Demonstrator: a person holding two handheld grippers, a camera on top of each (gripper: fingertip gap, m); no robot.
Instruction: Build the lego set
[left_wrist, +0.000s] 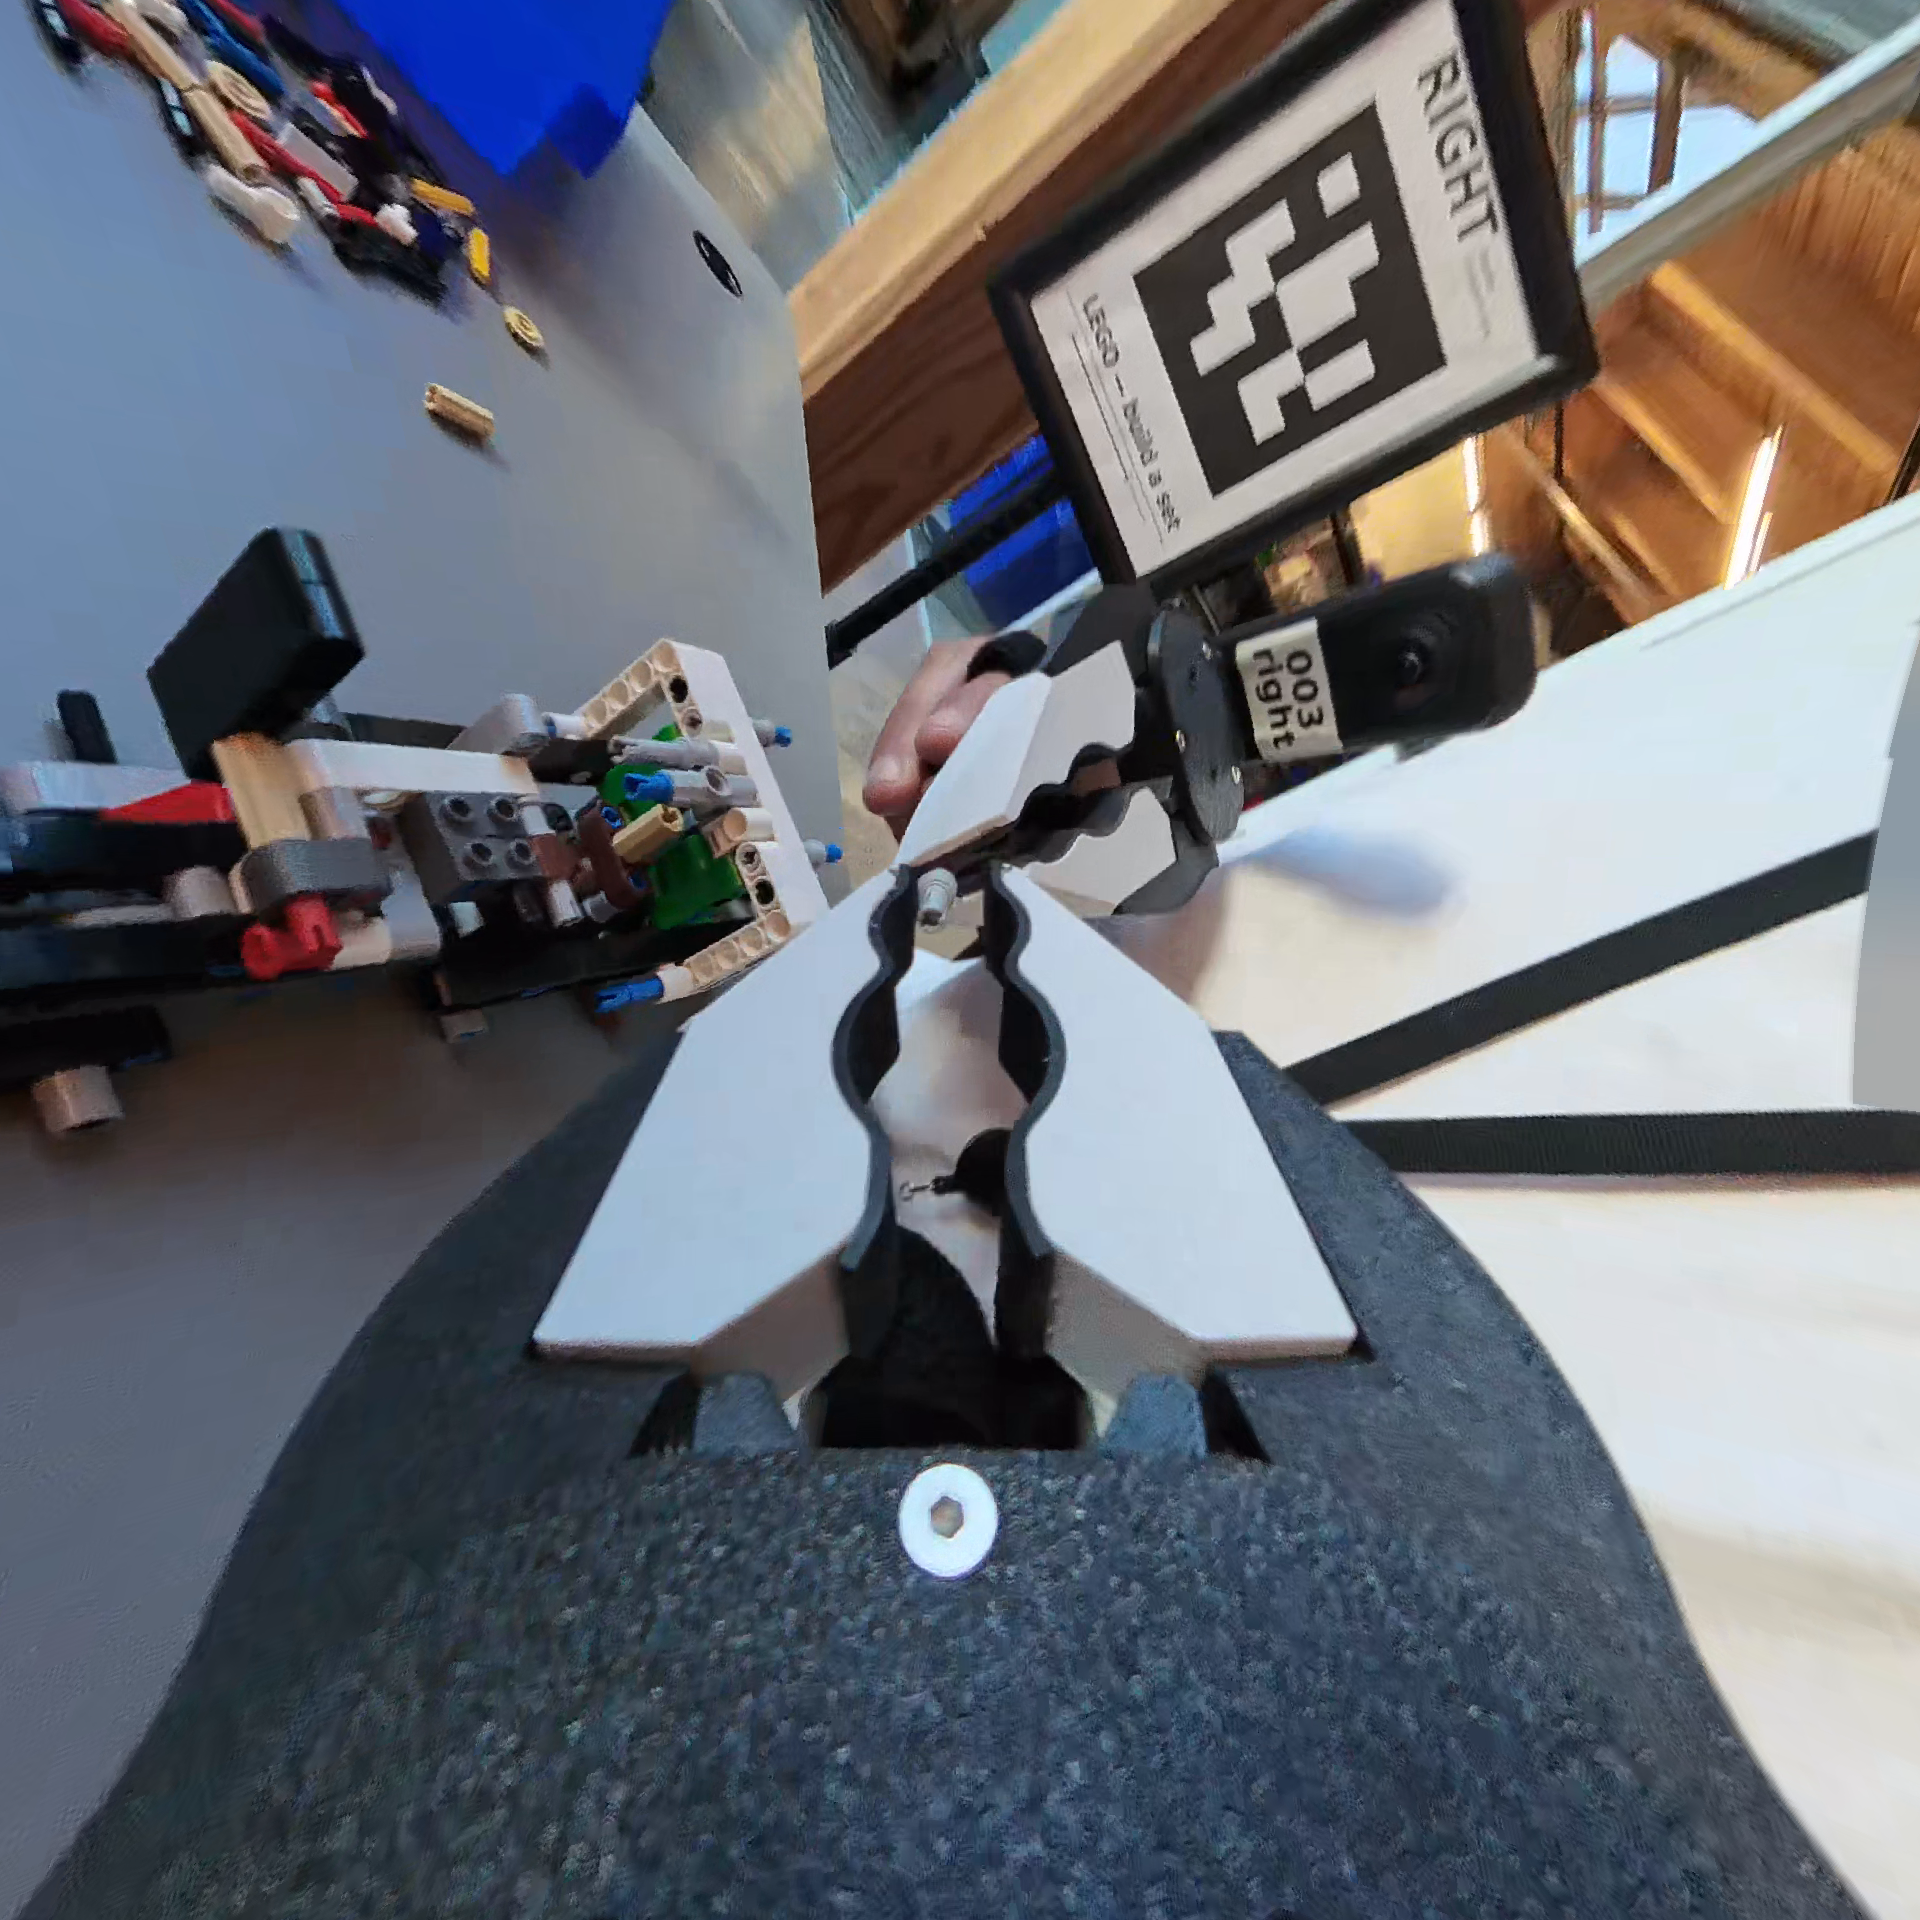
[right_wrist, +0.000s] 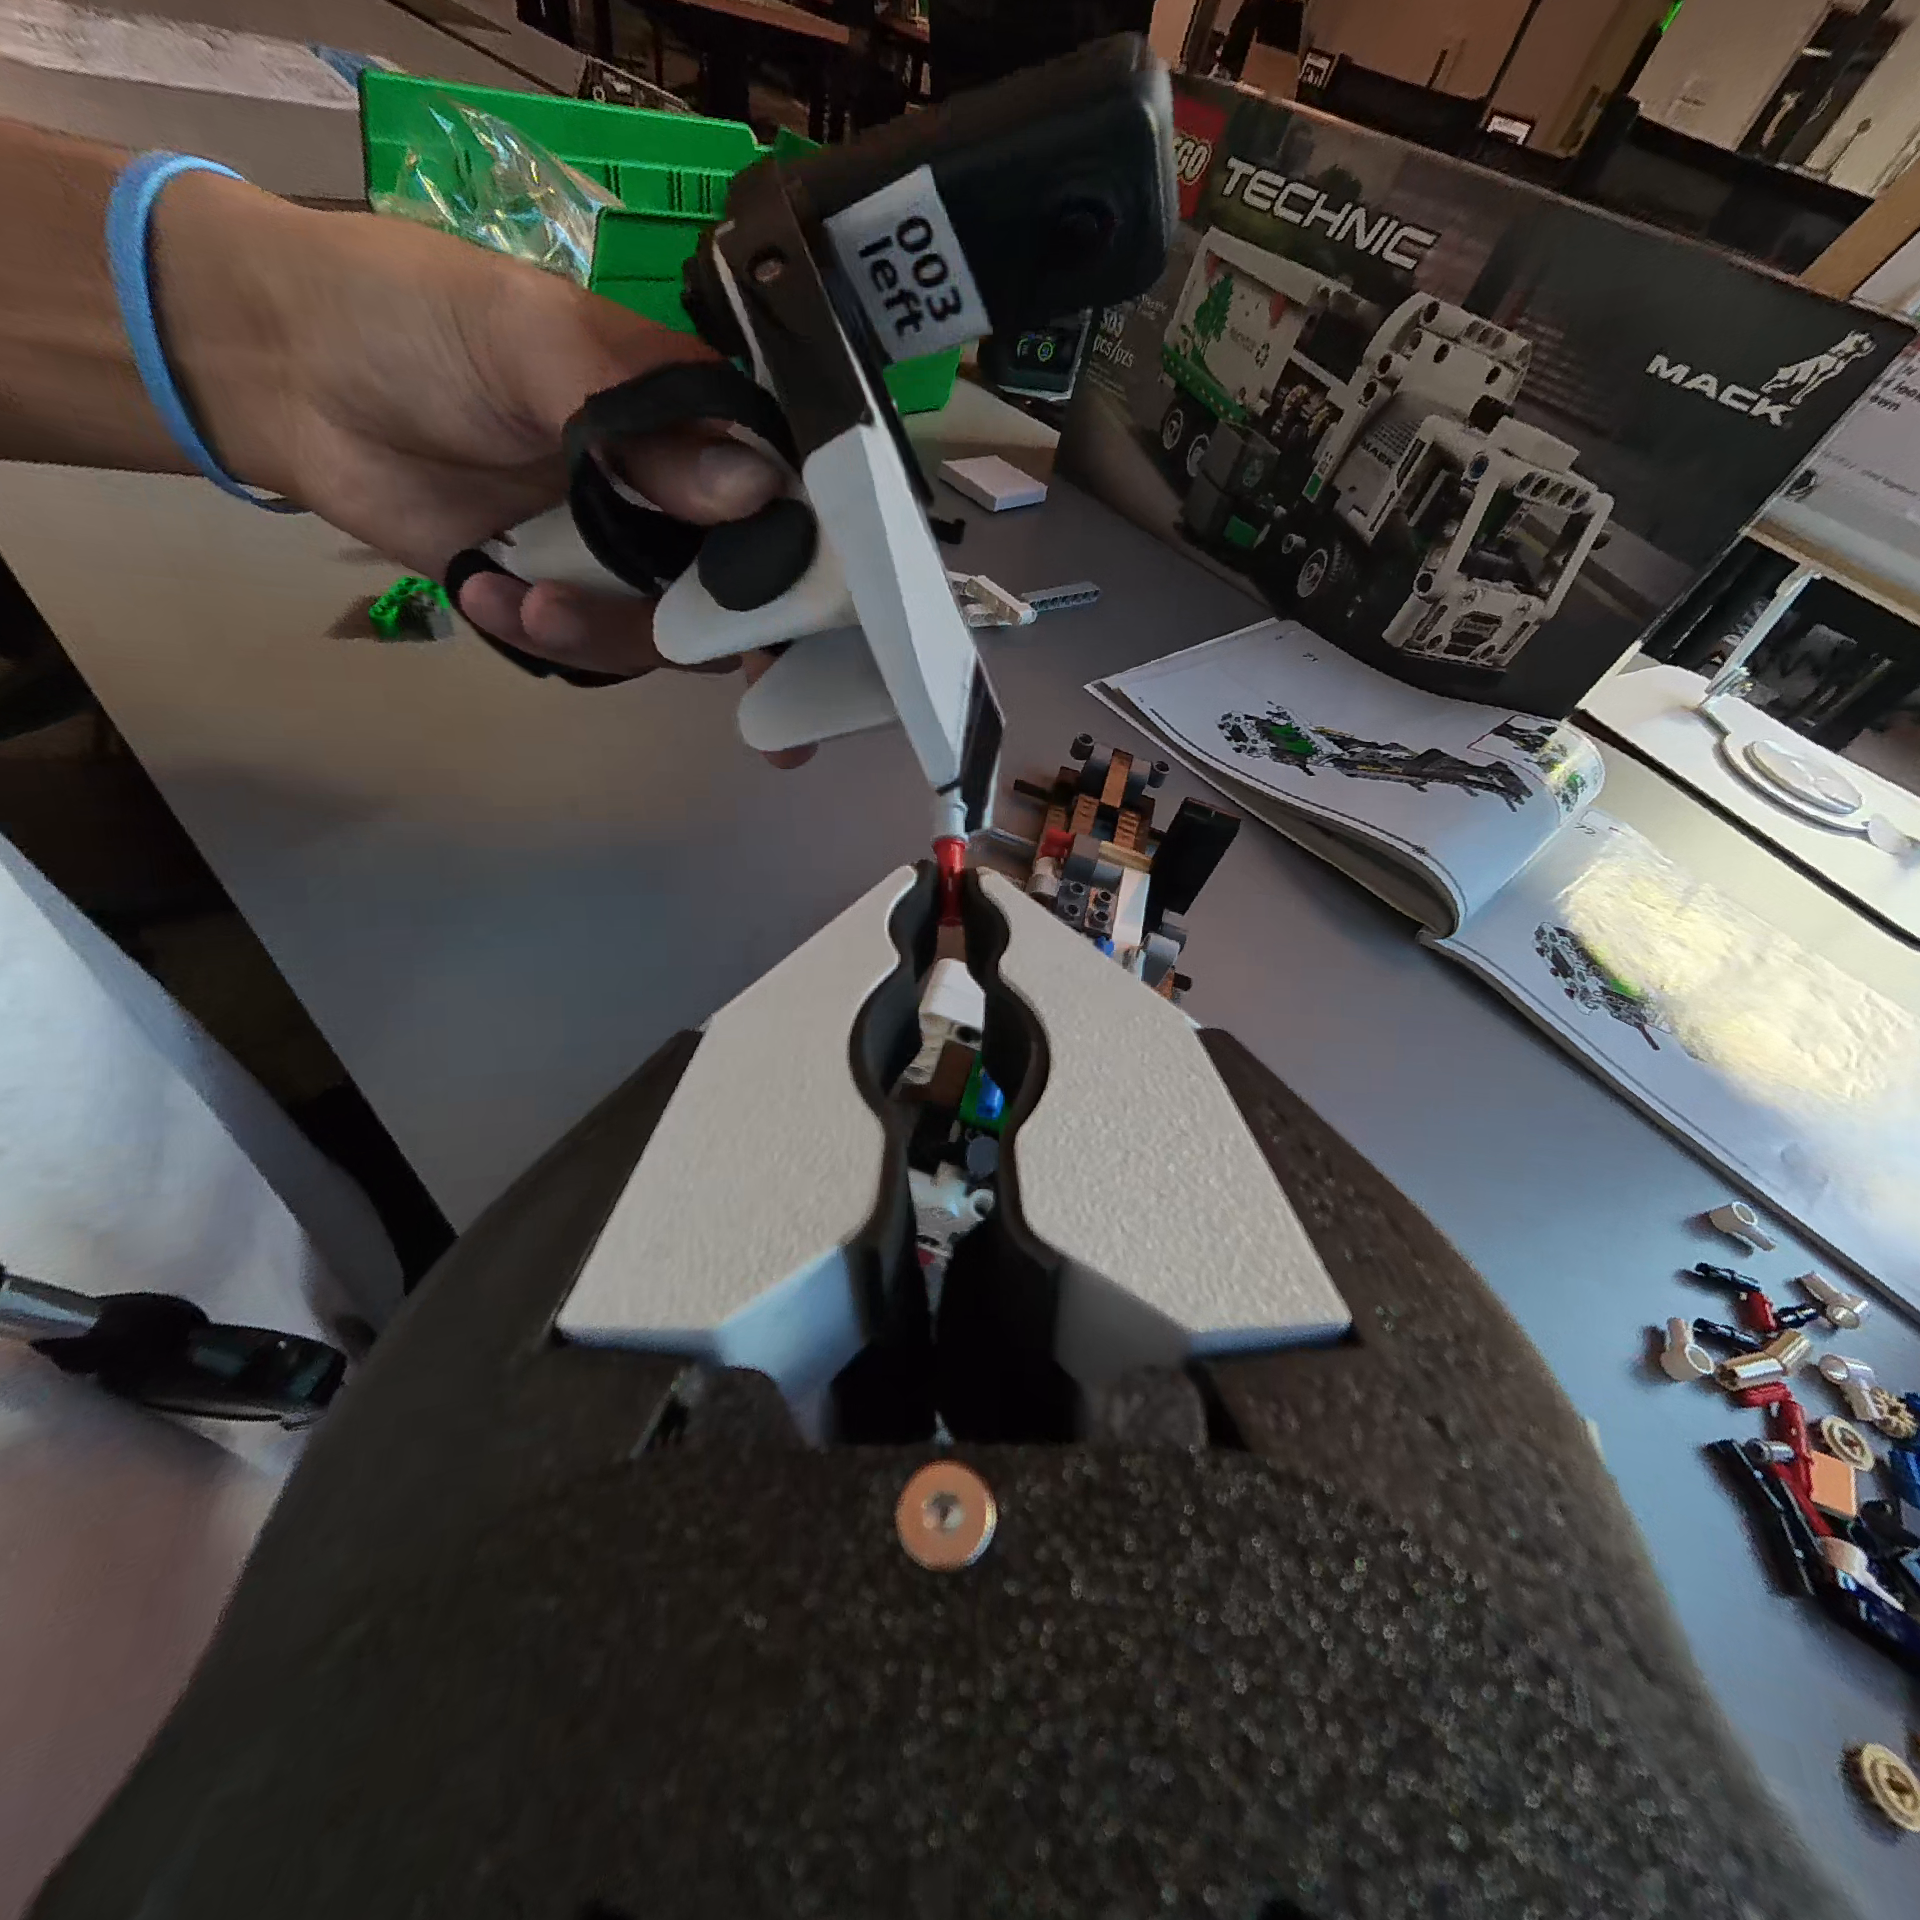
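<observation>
My left gripper (left_wrist: 945, 902) is shut on a small light grey pin (left_wrist: 935, 894) at its tips. My right gripper (right_wrist: 945, 888) is shut on a small red piece (right_wrist: 947, 871). The two grippers meet tip to tip in the air above the grey table (right_wrist: 520, 883). In the right wrist view the left gripper (right_wrist: 961, 805) comes down from above, and its grey pin (right_wrist: 948, 816) touches the top of the red piece. The partly built model (left_wrist: 468, 831) lies on the table to the left of the tips; it also shows behind my right fingers (right_wrist: 1112, 862).
An open instruction booklet (right_wrist: 1507, 831) and the set's box (right_wrist: 1455, 416) lie at the right. Loose parts (right_wrist: 1818, 1455) sit at the near right, also in the left wrist view (left_wrist: 291, 156). A green bin (right_wrist: 644, 208) stands at the back. Two tan pieces (left_wrist: 457, 410) lie apart.
</observation>
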